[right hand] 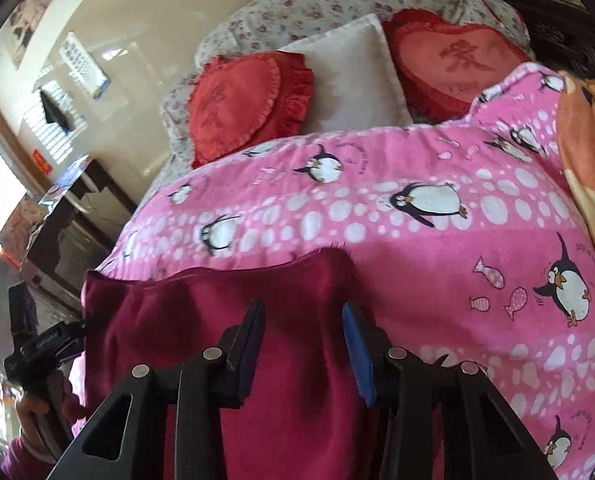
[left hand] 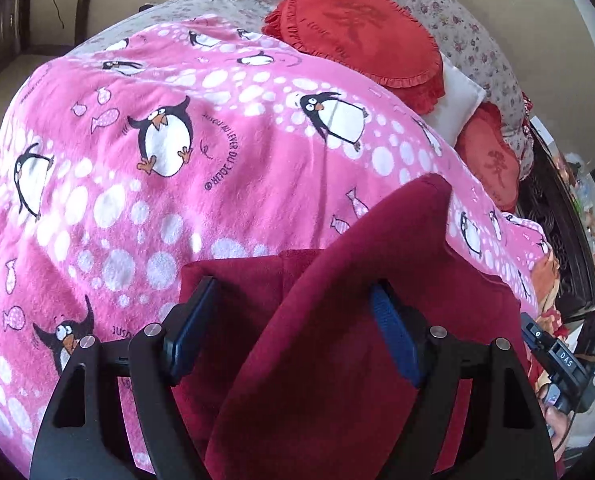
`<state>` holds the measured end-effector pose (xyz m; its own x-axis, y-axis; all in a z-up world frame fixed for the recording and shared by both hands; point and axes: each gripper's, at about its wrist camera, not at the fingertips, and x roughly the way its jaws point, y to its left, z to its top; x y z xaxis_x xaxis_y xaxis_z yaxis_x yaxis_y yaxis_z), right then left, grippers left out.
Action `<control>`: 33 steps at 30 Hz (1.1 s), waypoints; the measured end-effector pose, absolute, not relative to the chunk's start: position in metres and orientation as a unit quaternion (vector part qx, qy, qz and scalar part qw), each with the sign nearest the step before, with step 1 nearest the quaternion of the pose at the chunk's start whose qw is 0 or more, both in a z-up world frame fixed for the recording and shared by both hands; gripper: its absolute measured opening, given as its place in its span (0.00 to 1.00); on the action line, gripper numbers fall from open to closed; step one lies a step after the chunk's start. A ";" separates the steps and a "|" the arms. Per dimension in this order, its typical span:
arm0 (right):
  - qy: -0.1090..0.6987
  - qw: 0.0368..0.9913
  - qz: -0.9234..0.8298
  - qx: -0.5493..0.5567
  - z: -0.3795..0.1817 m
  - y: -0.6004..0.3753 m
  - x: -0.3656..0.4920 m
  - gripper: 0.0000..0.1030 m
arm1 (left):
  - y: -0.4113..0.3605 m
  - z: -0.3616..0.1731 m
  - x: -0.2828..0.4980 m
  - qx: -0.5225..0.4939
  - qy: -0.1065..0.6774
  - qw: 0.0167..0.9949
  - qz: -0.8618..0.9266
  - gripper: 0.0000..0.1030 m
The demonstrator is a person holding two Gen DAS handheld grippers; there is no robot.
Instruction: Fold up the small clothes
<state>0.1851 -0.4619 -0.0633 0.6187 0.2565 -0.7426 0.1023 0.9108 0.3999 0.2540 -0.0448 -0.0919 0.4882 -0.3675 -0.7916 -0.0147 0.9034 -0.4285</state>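
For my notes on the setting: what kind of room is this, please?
Most likely a bedroom: a bed under a pink penguin blanket, red heart cushions against a white pillow, and a floral sheet.

A bedroom in a home. Bed spread with a pink penguin blanket [left hand: 177,168], floral bedding [right hand: 317,4] at its head, red heart-shaped cushions [right hand: 241,104] and a white pillow [right hand: 349,80] against it, dark wooden furniture [right hand: 77,208] beside a cream wall [right hand: 145,8].
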 end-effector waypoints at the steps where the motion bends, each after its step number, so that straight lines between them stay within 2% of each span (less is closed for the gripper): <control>1: 0.437 0.873 0.046 0.213 -0.068 -0.466 0.189 0.37 | -0.046 -0.092 0.255 -0.190 0.495 0.842 -0.104 0.76; 6: 0.418 0.874 0.074 0.237 -0.040 -0.473 0.157 0.37 | -0.041 -0.077 0.236 -0.184 0.488 0.845 -0.122 0.76; 10: 0.419 0.870 0.110 0.235 -0.025 -0.466 0.098 0.43 | -0.018 -0.066 0.198 -0.181 0.478 0.847 -0.147 0.76; 17: 0.470 0.847 0.126 0.216 -0.059 -0.448 0.033 0.44 | 0.017 -0.076 0.147 -0.202 0.497 0.831 -0.150 0.76; 23: 0.463 0.850 0.125 0.219 -0.072 -0.437 0.028 0.44 | -0.002 -0.087 0.131 -0.181 0.508 0.824 -0.177 0.76; 26: 0.464 0.850 0.119 0.217 -0.074 -0.437 0.030 0.40 | -0.010 -0.098 0.129 -0.176 0.522 0.815 -0.179 0.75; 27: 0.463 0.851 0.119 0.219 -0.074 -0.438 0.030 0.37 | -0.011 -0.098 0.127 -0.171 0.520 0.818 -0.177 0.69; 28: 0.462 0.851 0.118 0.218 -0.073 -0.438 0.029 0.33 | -0.013 -0.098 0.125 -0.162 0.519 0.821 -0.176 0.58; 29: 0.463 0.852 0.120 0.214 -0.073 -0.439 0.027 0.30 | -0.015 -0.099 0.124 -0.155 0.522 0.820 -0.176 0.51; 30: 0.463 0.852 0.121 0.210 -0.073 -0.439 0.027 0.18 | -0.015 -0.100 0.124 -0.150 0.525 0.820 -0.173 0.40; 31: 0.463 0.851 0.127 0.211 -0.073 -0.439 0.027 0.10 | -0.014 -0.100 0.123 -0.149 0.524 0.821 -0.172 0.34; 33: 0.460 0.848 0.144 0.219 -0.070 -0.438 0.025 0.07 | -0.011 -0.097 0.120 -0.148 0.521 0.821 -0.180 0.25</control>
